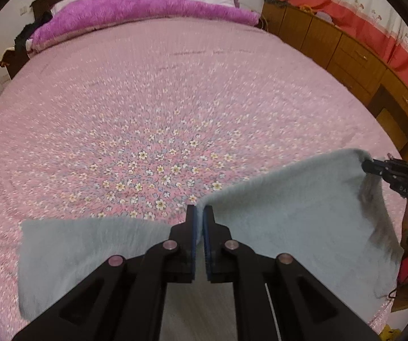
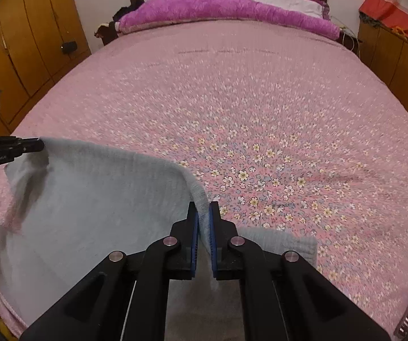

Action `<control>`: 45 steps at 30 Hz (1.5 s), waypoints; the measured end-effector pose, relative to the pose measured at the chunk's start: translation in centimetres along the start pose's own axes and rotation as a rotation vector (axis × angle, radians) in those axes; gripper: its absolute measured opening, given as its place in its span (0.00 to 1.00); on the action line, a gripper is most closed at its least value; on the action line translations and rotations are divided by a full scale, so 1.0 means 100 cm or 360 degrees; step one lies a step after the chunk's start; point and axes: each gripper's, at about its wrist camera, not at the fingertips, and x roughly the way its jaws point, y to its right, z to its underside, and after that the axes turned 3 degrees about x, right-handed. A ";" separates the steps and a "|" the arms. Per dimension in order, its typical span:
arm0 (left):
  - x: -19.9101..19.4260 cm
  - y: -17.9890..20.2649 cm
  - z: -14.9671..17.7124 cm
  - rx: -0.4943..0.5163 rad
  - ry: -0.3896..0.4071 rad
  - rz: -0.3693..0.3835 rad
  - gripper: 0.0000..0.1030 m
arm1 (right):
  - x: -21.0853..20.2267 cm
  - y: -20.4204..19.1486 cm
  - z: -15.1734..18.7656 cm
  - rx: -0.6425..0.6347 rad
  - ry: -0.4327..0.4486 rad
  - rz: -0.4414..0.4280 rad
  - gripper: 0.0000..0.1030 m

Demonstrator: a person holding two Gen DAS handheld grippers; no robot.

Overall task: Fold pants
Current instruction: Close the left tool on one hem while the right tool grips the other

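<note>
left hand-held gripper (image 1: 199, 211): clenched on an edge of the pants (image 1: 289, 227); only a thin strip of fabric is seen between the blue pads (image 1: 195, 233), lower centre of the left wrist view.
right hand-held gripper (image 2: 203, 209): clenched on the opposite corner of the same edge, cloth pinched between the pads, lower centre of the right wrist view.
pants: pale grey-blue, fleecy; held up off the bed (image 1: 147, 99) between the two grippers, the span sagging below the grip line; the rest is draped along the lower edge of both frames, partly hidden under the gripper bodies.
bed: pink floral cover, bare across the middle and top of the frames; a purple blanket (image 1: 147, 8) lies at the top by the headboard.
risk, slip: the bite looks shallow on both sides; plush fabric could be pulled out of the pads if the span is tensioned or swung quickly.
risk, skew: if one corner is carried further than the other, the fold line would be laid crooked.
risk, bunching: the lower hanging part could be dragged over the cover and creased under the fold.
risk, hidden layers: it cannot be told whether one or both layers are gripped; a dropped layer would open the fold.
</note>
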 end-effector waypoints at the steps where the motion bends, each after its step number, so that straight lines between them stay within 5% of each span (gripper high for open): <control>1: -0.007 0.003 0.002 -0.0003 0.0014 -0.0001 0.04 | -0.005 -0.002 0.001 -0.0001 0.0014 -0.0002 0.00; 25: -0.107 0.056 0.096 -0.0059 0.0168 0.0011 0.04 | -0.093 -0.036 0.077 -0.0014 0.0151 -0.0049 0.00; 45: -0.098 0.071 0.166 -0.0148 0.0033 0.0055 0.04 | -0.092 -0.039 0.150 0.0032 0.0016 -0.0049 0.00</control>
